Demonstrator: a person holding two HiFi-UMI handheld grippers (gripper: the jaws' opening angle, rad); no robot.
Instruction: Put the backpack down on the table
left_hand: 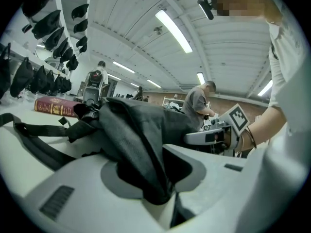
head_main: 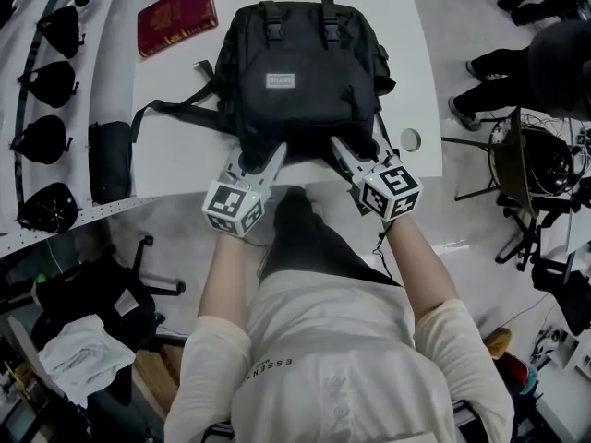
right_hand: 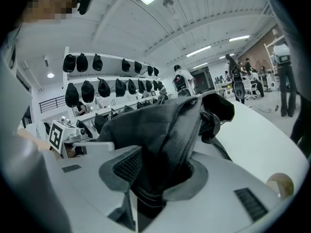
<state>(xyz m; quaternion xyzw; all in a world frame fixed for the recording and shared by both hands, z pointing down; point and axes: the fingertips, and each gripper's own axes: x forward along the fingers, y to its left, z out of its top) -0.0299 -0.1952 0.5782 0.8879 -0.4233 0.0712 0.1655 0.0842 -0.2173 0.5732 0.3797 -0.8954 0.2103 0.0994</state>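
Backpack (head_main: 297, 72) lies flat on the white table (head_main: 180, 155), its long axis running straight away from the person. Left gripper (head_main: 260, 161) and right gripper (head_main: 351, 153) each pinch fabric at its near end, one per corner, equally close.

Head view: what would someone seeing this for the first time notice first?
The black backpack dominates, lying in the middle of the white table. At its near edge the left gripper and the right gripper each have a fold of its fabric between their jaws. A red book sits at the table's far left corner, and black caps line up along the left side.
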